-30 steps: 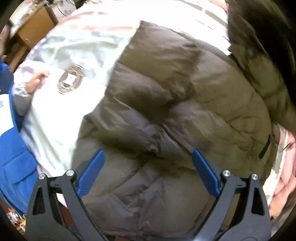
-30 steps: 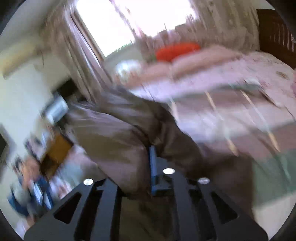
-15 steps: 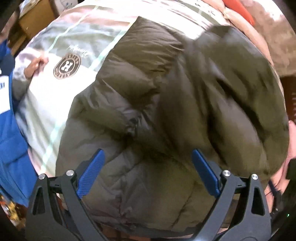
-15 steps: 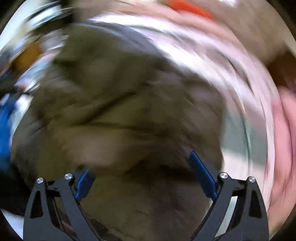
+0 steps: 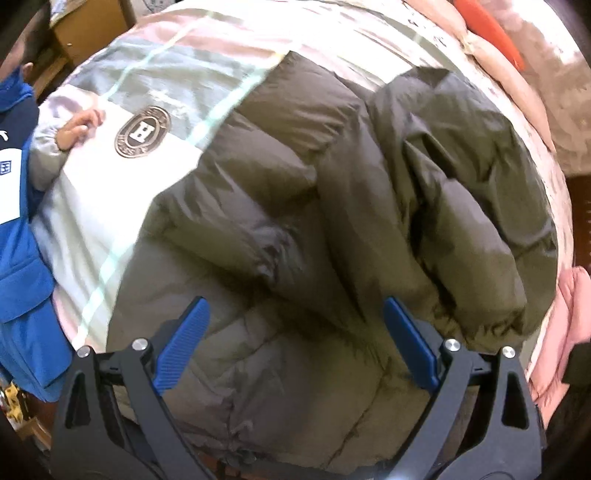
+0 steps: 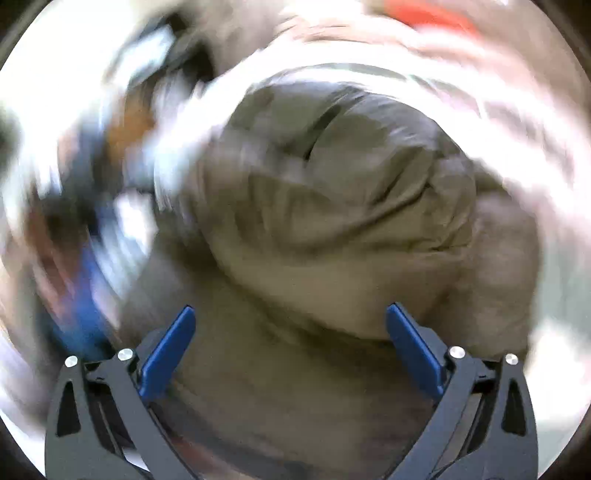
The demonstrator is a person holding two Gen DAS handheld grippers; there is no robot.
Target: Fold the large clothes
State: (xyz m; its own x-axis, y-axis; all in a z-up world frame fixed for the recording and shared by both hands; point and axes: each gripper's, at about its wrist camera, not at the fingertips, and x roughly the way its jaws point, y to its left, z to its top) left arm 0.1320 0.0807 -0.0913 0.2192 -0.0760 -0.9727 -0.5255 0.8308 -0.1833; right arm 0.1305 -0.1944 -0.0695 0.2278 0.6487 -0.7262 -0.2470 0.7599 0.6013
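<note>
A big olive-brown puffer jacket lies on the bed, one part folded over onto its right side. My left gripper hovers above the jacket's near end and points down at it. It is open, with the blue pads wide apart and free of the fabric. In the blurred right wrist view, the jacket shows as a rounded bundle. My right gripper is above it with its jaws opening wide. The fabric lies below and between the pads, and they do not press on it.
The bed cover is pale, with stripes and a round emblem. A person in a blue jacket rests a hand on the bed's left edge. Pink pillows lie at the top right, and a wooden cabinet stands at the top left.
My right gripper has let go of the jacket fabric, opened wide and swung down over the jacket. The lifted part of the jacket now lies folded on the right side.
</note>
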